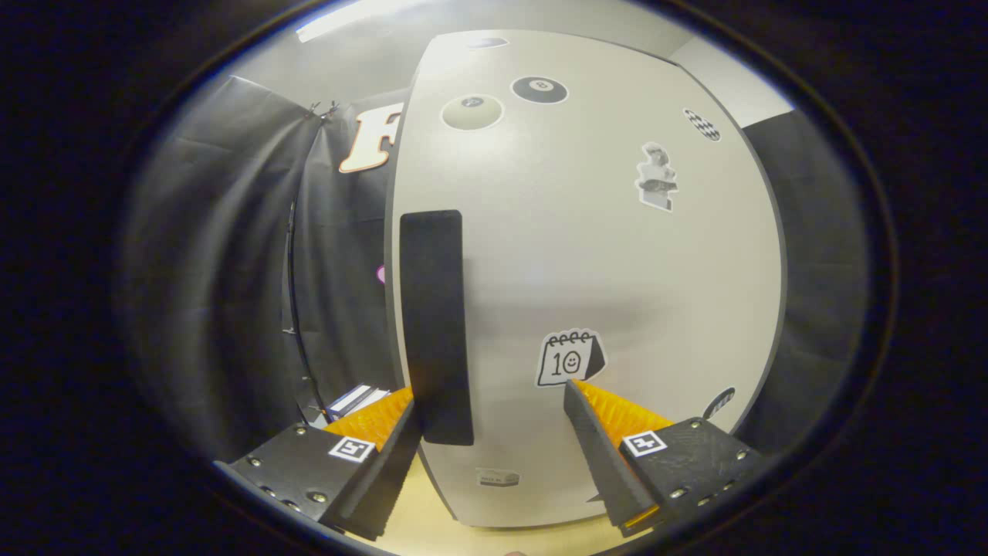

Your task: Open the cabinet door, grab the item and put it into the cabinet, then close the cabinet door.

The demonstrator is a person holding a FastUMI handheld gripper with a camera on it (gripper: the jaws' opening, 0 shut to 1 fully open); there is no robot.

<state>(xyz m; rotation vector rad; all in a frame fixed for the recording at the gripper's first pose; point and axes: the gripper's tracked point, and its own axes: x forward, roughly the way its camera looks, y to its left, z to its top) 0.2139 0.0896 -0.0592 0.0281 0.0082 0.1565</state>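
A white cabinet door (pixel 587 262) with several stickers stands right in front of me, very close. A tall black handle strip (pixel 436 324) runs down its left edge. My gripper (pixel 492 392) is open and nothing is pressed between its fingers. The handle's lower end lies just inside the left finger (pixel 386 432), and the right finger (pixel 598 432) sits below a calendar sticker (pixel 570 359). A small blue and white box (pixel 353 400) lies on the table beyond the left finger, to the left of the cabinet and partly hidden.
The cabinet stands on a pale wooden tabletop (pixel 432 529). Black cloth walls (pixel 231 270) hang on the left and right of the cabinet. A thin dark cable (pixel 293 309) runs down the cloth on the left.
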